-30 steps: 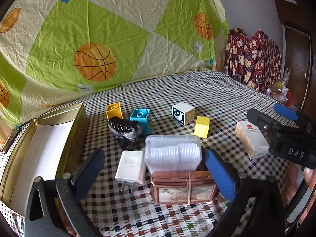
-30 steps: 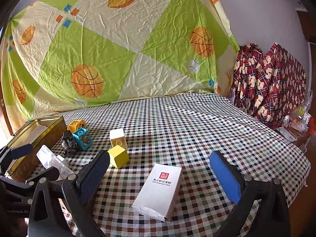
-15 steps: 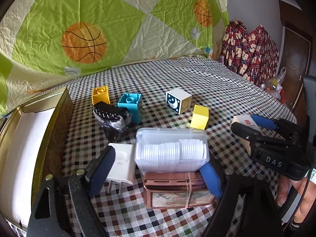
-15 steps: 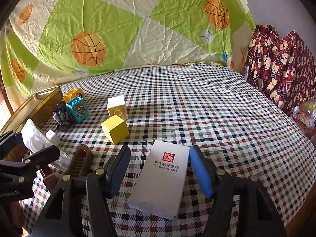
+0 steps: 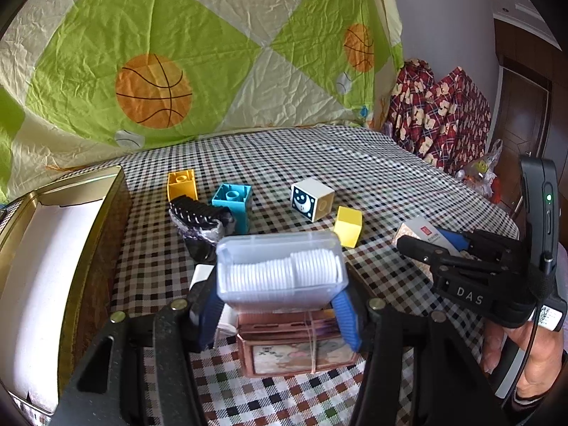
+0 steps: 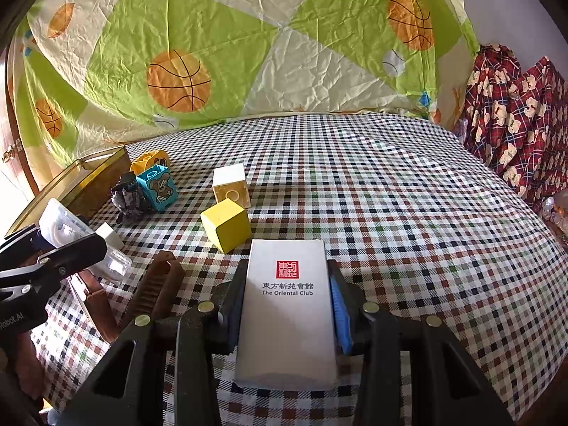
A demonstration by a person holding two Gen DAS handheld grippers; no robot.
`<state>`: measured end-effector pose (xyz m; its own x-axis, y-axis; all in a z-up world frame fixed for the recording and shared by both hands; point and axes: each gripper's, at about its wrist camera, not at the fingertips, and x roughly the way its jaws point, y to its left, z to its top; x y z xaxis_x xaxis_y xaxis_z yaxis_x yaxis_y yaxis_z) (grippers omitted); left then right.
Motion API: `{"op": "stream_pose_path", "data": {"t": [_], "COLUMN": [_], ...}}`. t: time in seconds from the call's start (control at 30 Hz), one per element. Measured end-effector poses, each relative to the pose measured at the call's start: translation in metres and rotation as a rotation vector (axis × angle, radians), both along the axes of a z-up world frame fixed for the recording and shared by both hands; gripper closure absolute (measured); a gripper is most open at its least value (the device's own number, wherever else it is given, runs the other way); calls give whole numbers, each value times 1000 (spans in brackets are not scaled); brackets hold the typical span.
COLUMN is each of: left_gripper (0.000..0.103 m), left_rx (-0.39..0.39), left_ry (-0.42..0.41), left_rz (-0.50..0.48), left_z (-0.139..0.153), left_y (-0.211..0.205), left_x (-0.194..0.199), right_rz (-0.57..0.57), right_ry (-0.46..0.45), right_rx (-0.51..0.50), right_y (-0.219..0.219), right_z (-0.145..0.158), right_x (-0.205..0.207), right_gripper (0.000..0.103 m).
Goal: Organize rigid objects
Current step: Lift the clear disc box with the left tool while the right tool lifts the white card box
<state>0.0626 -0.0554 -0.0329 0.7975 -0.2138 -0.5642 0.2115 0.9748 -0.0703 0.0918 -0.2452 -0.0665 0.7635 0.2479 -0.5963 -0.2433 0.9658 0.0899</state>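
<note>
At the far left of the checked tabletop [image 5: 319, 163] sits an open gold tin [image 5: 88, 220] with a white lining. Just right of it stand an orange building block [image 5: 181, 184] and a turquoise block [image 5: 232, 202], with a black ridged object in clear wrap [image 5: 198, 220] touching the turquoise one's front.

The left tool [image 5: 280, 312] is closing around a clear plastic case of white round pads [image 5: 280, 269]. Its blue pads sit against the case's two lower sides, and the case rests on a copper-coloured box bound with a rubber band [image 5: 298, 344]. A white charger plug [image 5: 202, 273] lies just left of the case, mostly hidden by the left finger.

Further right stand a white cube with a moon face [image 5: 312, 200] and, near it, a plain yellow cube [image 5: 349, 225]. In the right wrist view a brown comb-like piece [image 6: 156, 287] lies between the copper box and the right tool.

The right tool [image 6: 287, 305] is closing on a white carton printed "The Oriental Club" [image 6: 287, 305], which lies flat on the cloth just in front of the yellow cube. The blue pads press both long sides of the carton. A person's hand [image 5: 532, 362] holds that tool at the right edge of the left wrist view.
</note>
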Motion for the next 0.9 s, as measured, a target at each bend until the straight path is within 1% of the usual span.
{"op": "stream_pose_path", "data": {"t": [0.2, 0.33, 0.7, 0.9], "left_gripper": [48, 48, 48, 48], "left_rx": [-6, -14, -25, -28], "left_ry": [-50, -69, -134, -167], "left_rz": [14, 18, 48, 57], "left_z": [4, 5, 9, 11], "left_y": [3, 4, 7, 8], "left_x": [-7, -10, -22, -27], "right_rz": [-6, -7, -18, -22], "right_ry": [-48, -62, -143, -169], "right_rx": [7, 12, 37, 47], "right_y": [-2, -4, -8, -10], "right_z": [3, 2, 6, 7], "right_x": [-5, -7, -17, -21], "right_gripper": [60, 60, 60, 60]}}
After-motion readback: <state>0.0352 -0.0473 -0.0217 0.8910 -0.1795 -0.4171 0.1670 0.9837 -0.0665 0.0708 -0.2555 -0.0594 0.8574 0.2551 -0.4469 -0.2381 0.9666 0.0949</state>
